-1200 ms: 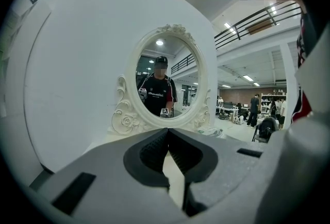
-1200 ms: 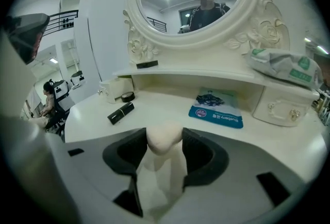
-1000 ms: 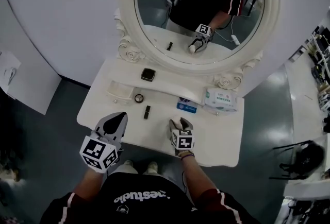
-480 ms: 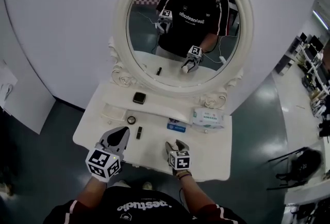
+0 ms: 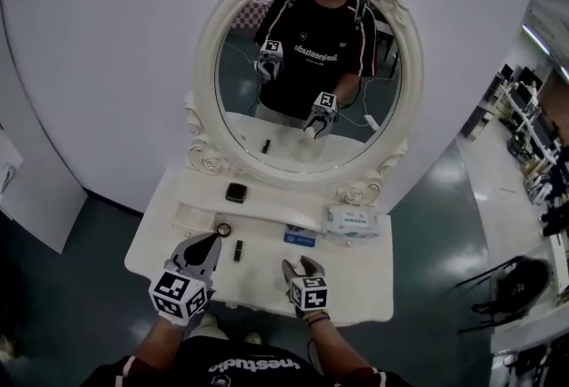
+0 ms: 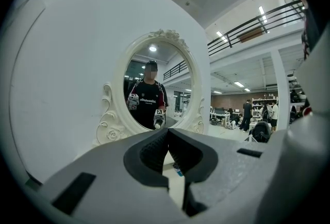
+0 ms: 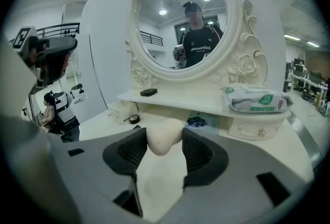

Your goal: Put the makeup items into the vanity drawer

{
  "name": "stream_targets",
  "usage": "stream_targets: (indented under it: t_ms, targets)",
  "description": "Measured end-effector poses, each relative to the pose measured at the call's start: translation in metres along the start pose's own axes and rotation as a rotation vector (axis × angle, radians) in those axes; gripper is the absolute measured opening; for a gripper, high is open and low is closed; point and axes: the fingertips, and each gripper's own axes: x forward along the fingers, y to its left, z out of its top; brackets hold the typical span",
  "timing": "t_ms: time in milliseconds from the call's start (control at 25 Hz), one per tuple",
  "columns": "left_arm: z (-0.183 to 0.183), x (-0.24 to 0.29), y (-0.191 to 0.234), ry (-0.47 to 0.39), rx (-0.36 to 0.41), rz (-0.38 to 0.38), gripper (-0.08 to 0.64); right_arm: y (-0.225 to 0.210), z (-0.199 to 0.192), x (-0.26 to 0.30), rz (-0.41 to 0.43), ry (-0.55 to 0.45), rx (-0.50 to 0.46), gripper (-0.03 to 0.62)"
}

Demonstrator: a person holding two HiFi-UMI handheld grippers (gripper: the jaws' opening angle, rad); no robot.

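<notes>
My right gripper (image 7: pixel 164 138) is shut on a cream makeup sponge (image 7: pixel 163 141) and hangs over the front of the white vanity table (image 5: pixel 356 287). My left gripper (image 5: pixel 210 243) sits at the front left with its jaws together and nothing between them. Just beyond it lie a black tube (image 5: pixel 237 250) and a round compact (image 5: pixel 224 229). A square black compact (image 5: pixel 236 192) rests on the raised shelf. The small left drawer (image 7: pixel 119 110) stands pulled out.
A tissue pack (image 5: pixel 352 221) lies on the shelf at the right, above a closed small drawer (image 7: pixel 252 127). A blue packet (image 5: pixel 300 237) sits mid-table. The oval mirror (image 5: pixel 307 65) backs the table. Grey floor surrounds it.
The head view has tilted up and drawn back, showing more of the mirror. Both grippers stay over the table's front edge, the right one still holding the sponge.
</notes>
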Motion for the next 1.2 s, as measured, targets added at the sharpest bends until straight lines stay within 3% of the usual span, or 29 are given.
stream_targets:
  t_ms: [680, 1200]
  targets:
    - [0.031, 0.006, 0.066, -0.037, 0.01, -0.04, 0.004, 0.066, 0.09, -0.012, 0.002, -0.121, -0.025, 0.216]
    - [0.036, -0.011, 0.11, -0.049, 0.009, -0.018, 0.005, 0.125, 0.122, 0.016, 0.067, -0.145, -0.078, 0.216]
